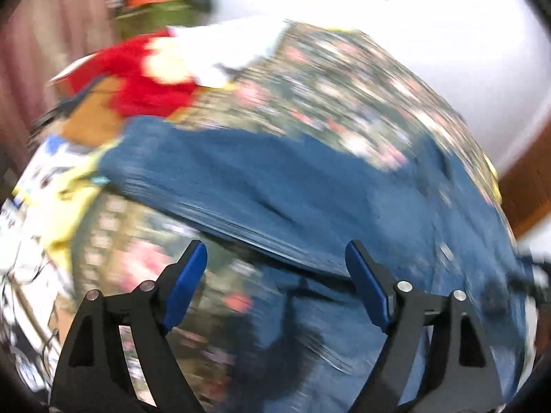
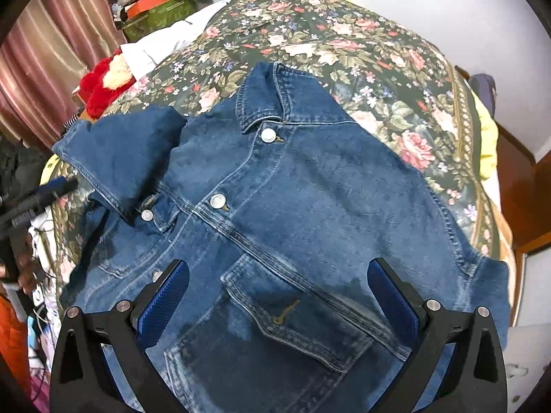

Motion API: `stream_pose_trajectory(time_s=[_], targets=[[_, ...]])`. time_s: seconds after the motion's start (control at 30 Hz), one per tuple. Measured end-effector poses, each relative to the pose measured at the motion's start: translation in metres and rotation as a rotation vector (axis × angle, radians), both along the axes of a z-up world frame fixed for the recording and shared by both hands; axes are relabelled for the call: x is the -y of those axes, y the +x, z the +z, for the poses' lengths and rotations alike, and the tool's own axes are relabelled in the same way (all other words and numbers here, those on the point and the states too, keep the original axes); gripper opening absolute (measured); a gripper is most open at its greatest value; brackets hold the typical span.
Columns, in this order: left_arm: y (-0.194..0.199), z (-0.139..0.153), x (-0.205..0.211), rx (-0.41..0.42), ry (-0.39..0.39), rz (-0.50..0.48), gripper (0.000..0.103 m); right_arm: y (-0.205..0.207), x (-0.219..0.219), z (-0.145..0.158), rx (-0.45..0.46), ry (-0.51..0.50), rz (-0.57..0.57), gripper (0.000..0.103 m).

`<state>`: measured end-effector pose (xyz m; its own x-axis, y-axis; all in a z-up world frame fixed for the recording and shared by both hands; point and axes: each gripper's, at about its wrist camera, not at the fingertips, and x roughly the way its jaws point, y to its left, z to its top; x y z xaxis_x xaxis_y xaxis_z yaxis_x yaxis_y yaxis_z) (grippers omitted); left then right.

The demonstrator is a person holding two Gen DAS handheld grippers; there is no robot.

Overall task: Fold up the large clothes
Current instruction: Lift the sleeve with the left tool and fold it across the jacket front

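blue-padded jaws of the right gripper (image 2: pixel 275 296) stand spread wide and empty, hanging over the chest pocket (image 2: pixel 296 316) of a denim jacket (image 2: pixel 310 206). the jacket lies front-up and buttoned on a bed with a flowered bedspread (image 2: pixel 344 41), collar (image 2: pixel 272 96) toward the far side. one sleeve (image 2: pixel 120 158) is already laid across the chest on the left of the picture; the other side runs out flat toward the bed's right edge.

the left gripper (image 1: pixel 275 285) is also spread with nothing between its jaws, above the jacket's edge where denim meets bedspread; that view is badly smeared, so finer detail is lost. its dark tip (image 2: pixel 51 189) shows at the left edge of the right wrist view, just beside the folded sleeve.

denim like this looks heavy and fairly stiff, so it should hold a crease but drag on the bedspread. seams, cuff, hem and shoulder line seem the best places to pinch, since the thick stitched edges give purchase; metal buttons (image 2: pixel 217 201) would be poor spots.

around it: a red plush toy (image 2: pixel 103 82) and white cloth (image 2: pixel 162 44) near the far left corner, a cluttered green box (image 2: pixel 155 13) beyond, pink curtains (image 2: pixel 51 51), and yellow bedding (image 2: pixel 489 144) on the right. none of these lies on the jacket; the folded sleeve is the only thing overlapping it.
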<state>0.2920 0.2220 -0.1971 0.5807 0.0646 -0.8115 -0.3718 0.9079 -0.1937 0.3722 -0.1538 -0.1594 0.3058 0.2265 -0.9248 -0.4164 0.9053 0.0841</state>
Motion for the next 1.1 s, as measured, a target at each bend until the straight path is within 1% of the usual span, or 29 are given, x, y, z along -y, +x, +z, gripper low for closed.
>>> stream_pose_trajectory(time_s=[0.03, 0.07, 0.2, 0.27, 0.3, 0.37, 0.4, 0.43, 0.47, 0.5, 0.53, 0.6, 0.63, 0.67, 0.7, 0.77, 0.8, 0.87, 0.93, 1.0, 1.03, 1.1], targets=[[-0.001, -0.002, -0.015, -0.003, -0.020, 0.043, 0.082, 0.001, -0.001, -0.001, -0.004, 0.008, -0.002, 0.103], [-0.001, -0.007, -0.032, -0.005, -0.060, 0.087, 0.082, 0.002, -0.002, -0.002, -0.007, 0.013, -0.003, 0.103], [0.000, -0.034, -0.087, -0.003, -0.258, 0.237, 0.082, 0.006, -0.008, -0.004, -0.012, 0.020, -0.005, 0.103], [0.004, -0.044, -0.102, 0.017, -0.322, 0.276, 0.082, 0.008, -0.010, -0.005, -0.009, 0.012, -0.004, 0.103], [0.006, -0.046, -0.107, 0.028, -0.332, 0.293, 0.082, 0.008, -0.010, -0.006, -0.007, 0.009, -0.004, 0.103], [0.014, -0.045, -0.109, 0.043, -0.290, 0.311, 0.079, 0.010, -0.009, -0.007, -0.008, 0.007, -0.006, 0.103], [0.020, -0.043, -0.108, 0.039, -0.234, 0.306, 0.071, 0.011, -0.009, -0.008, -0.010, 0.009, -0.010, 0.103], [0.025, -0.042, -0.106, 0.020, -0.186, 0.310, 0.056, 0.011, -0.008, -0.009, -0.012, 0.012, -0.013, 0.103], [0.030, -0.043, -0.104, -0.016, -0.120, 0.321, 0.047, 0.012, -0.007, -0.010, -0.017, 0.015, -0.018, 0.103], [0.036, -0.042, -0.100, -0.058, -0.024, 0.332, 0.030, 0.013, -0.005, -0.011, -0.021, 0.016, -0.023, 0.103], [0.041, -0.040, -0.095, -0.075, 0.050, 0.333, 0.023, 0.013, -0.004, -0.012, -0.025, 0.017, -0.028, 0.103], [0.048, -0.032, -0.079, -0.090, 0.184, 0.315, 0.021, 0.014, -0.001, -0.014, -0.032, 0.016, -0.039, 0.103], [0.050, -0.024, -0.067, -0.077, 0.254, 0.295, 0.021, 0.014, 0.002, -0.014, -0.032, 0.015, -0.047, 0.103], [0.051, -0.012, -0.053, -0.049, 0.325, 0.268, 0.021, 0.014, 0.004, -0.014, -0.030, 0.014, -0.052, 0.103], [0.051, -0.002, -0.041, -0.021, 0.377, 0.238, 0.021, 0.013, 0.007, -0.013, -0.025, 0.010, -0.058, 0.103], [0.052, 0.025, -0.013, 0.049, 0.456, 0.162, 0.021, 0.012, 0.013, -0.011, -0.013, 0.002, -0.066, 0.103], [0.052, 0.042, 0.006, 0.093, 0.480, 0.111, 0.021, 0.011, 0.017, -0.009, -0.006, -0.001, -0.071, 0.103], [0.056, 0.070, 0.034, 0.152, 0.483, 0.033, 0.021, 0.010, 0.025, -0.005, 0.006, 0.000, -0.082, 0.103], [0.060, 0.094, 0.059, 0.202, 0.432, -0.040, 0.021, 0.008, 0.033, 0.001, 0.016, 0.012, -0.097, 0.103], [0.066, 0.116, 0.088, 0.246, 0.359, -0.132, 0.021, 0.005, 0.045, 0.010, 0.028, 0.039, -0.115, 0.103], [0.069, 0.122, 0.100, 0.259, 0.343, -0.163, 0.021, 0.003, 0.050, 0.013, 0.034, 0.051, -0.122, 0.103], [0.074, 0.136, 0.138, 0.301, 0.324, -0.257, 0.021, -0.002, 0.060, 0.022, 0.048, 0.072, -0.139, 0.103]])
